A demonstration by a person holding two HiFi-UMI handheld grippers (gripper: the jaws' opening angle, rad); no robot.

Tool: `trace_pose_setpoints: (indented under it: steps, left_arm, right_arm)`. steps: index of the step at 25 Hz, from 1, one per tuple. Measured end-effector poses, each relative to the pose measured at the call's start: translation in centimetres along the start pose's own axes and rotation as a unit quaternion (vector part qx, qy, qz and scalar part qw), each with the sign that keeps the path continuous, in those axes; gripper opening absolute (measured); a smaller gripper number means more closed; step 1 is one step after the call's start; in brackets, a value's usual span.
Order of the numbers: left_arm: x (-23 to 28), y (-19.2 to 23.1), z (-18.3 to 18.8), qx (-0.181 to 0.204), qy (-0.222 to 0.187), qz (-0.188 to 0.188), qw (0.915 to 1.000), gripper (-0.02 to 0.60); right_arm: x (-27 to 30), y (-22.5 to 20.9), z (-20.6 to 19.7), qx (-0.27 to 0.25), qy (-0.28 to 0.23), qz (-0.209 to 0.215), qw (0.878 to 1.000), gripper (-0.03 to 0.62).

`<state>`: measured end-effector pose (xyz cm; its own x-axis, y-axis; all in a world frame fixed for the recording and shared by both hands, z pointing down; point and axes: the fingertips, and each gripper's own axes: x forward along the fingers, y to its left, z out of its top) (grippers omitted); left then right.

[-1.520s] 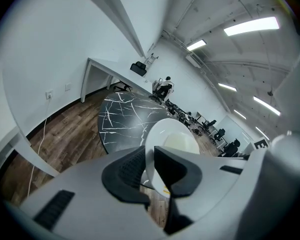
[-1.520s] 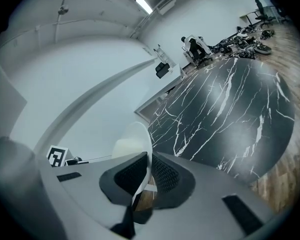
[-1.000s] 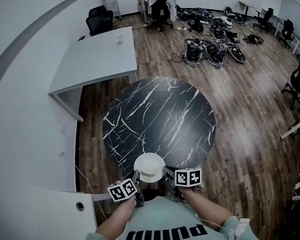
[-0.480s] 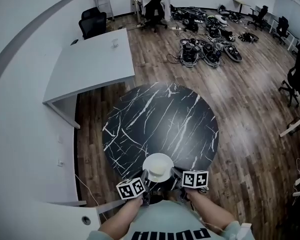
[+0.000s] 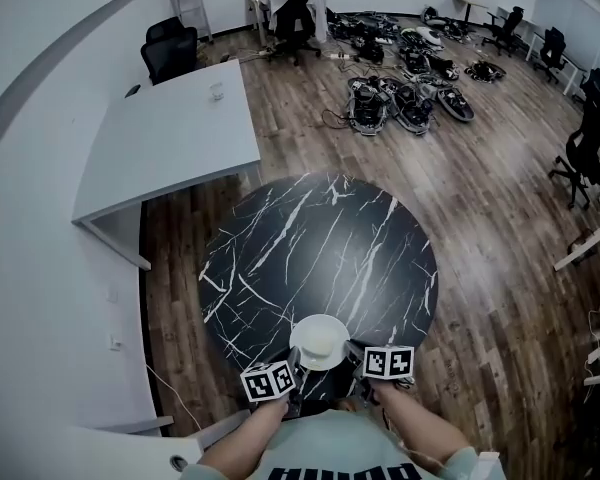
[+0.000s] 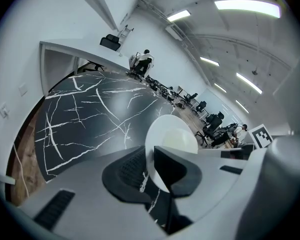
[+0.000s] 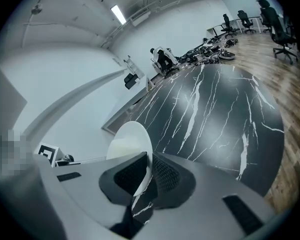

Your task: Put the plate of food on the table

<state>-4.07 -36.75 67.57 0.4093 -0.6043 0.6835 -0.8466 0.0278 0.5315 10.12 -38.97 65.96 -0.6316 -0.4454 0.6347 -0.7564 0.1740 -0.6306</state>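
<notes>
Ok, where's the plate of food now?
Head view, bottom centre: white plate held between left gripper and right gripper over the near edge of the black marble table.

Round black marble-veined table (image 5: 320, 258) on wood floor (image 5: 500, 198); white desk (image 5: 170, 138) alongside.

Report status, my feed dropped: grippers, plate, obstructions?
Left gripper and right gripper both shut on plate rim, opposite sides. Plate with food over near edge of black table. Nothing in its way.

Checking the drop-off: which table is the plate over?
The round black table; the plate is at its near edge. The white table stands farther off.
</notes>
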Motion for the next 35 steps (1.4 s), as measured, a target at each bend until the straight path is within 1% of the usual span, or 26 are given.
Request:
trace_pose_setpoints:
  steps: [3, 7, 16, 30, 35]
  left_arm:
    - [1.1, 0.7, -0.1, 0.009, 0.016, 0.002, 0.9998, 0.057]
    - [2.3, 0.9, 0.6, 0.022, 0.025, 0.001, 0.9994, 0.057]
    - [4.8, 2.8, 0.5, 0.020, 0.046, -0.001, 0.9987, 0.057]
    - [6.3, 3.7, -0.5, 0.033, 0.067, -0.003, 0.9972, 0.054]
    - [6.9, 3.6, -0.9, 0.053, 0.077, -0.003, 0.9956, 0.054]
  right_arm:
    - [1.2, -0.8, 0.0, 0.001, 0.006, -0.011, 1.000, 0.038]
    - [2.6, -1.9, 0.3, 0.007, 0.009, -0.023, 1.000, 0.038]
    - [5.1, -3.2, 0.5, 0.001, 0.017, -0.041, 0.999, 0.038]
    - [6.8, -4.9, -0.1, -0.004, 0.033, -0.069, 0.997, 0.038]
    - [7.1, -5.8, -0.6, -0.007, 0.043, -0.089, 0.995, 0.038]
